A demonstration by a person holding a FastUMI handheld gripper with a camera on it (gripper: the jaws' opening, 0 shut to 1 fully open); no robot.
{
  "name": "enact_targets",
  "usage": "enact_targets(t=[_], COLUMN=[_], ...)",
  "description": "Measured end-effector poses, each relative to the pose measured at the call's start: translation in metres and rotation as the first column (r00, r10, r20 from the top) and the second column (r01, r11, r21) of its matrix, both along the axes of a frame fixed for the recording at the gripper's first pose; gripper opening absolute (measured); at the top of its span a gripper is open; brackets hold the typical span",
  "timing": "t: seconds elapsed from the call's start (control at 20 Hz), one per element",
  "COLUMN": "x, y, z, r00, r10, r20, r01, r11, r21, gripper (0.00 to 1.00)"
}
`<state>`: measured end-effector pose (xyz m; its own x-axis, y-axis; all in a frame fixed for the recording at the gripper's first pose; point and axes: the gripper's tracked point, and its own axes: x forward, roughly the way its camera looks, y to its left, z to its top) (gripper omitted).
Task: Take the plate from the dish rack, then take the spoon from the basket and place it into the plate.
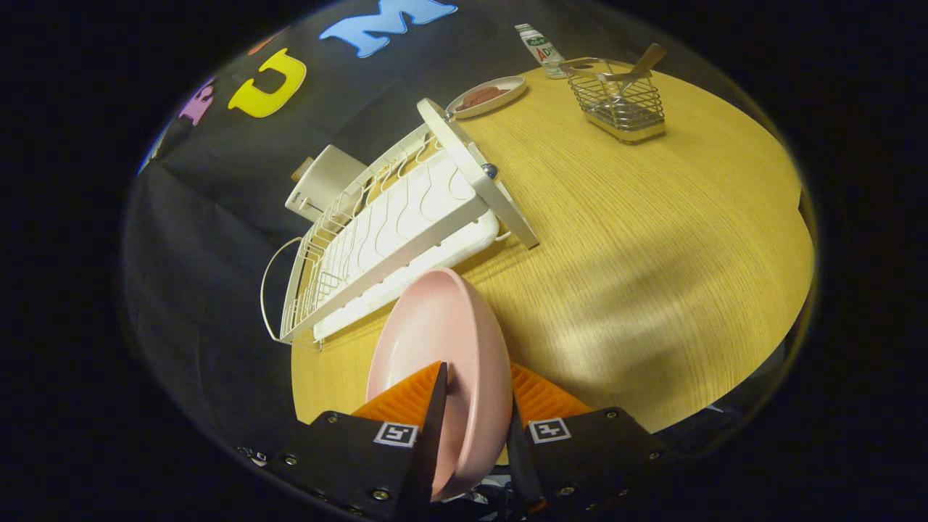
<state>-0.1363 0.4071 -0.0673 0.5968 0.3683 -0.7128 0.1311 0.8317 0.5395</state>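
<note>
A pink plate (442, 341) stands on edge between my two orange fingers (406, 399), and the gripper (475, 395) is shut on its rim, holding it above the wooden table (638, 239). Just beyond the plate lies the white wire dish rack (391, 232), its slots bare. Far across the table stands a wire basket (618, 101) with the spoon (641, 64) leaning out of its top, handle up.
A small plate with brownish food (484, 96) sits beyond the rack's far end, and a white bottle with a green label (540, 49) stands next to the basket. A white box (322, 185) rests behind the rack against the black cloth wall.
</note>
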Motion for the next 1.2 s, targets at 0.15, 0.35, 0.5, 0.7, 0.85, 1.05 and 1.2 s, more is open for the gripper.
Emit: enact_targets(t=[0.15,0.35,0.5,0.7,0.85,1.05,1.2], x=[-0.002,-0.003,0.012,0.041,0.063,0.083,0.097], y=[-0.014,-0.035,-0.06,-0.116,-0.166,-0.223,-0.253], z=[0.003,0.023,0.06,0.099,0.109,0.097,0.09], r00=[1.0,0.994,0.969,0.912,0.873,0.833,0.806], r10=[-0.011,-0.033,-0.105,-0.182,-0.249,-0.365,-0.42], r20=[0.023,0.1,0.223,0.367,0.418,0.415,0.418], r01=[0.013,0.044,0.131,0.259,0.358,0.474,0.53], r11=[0.998,0.993,0.986,0.95,0.91,0.858,0.826], r21=[-0.067,-0.113,-0.107,-0.173,-0.207,-0.197,-0.191], gripper=[0.41,0.56,0.56,0.55,0.55,0.55,0.56])
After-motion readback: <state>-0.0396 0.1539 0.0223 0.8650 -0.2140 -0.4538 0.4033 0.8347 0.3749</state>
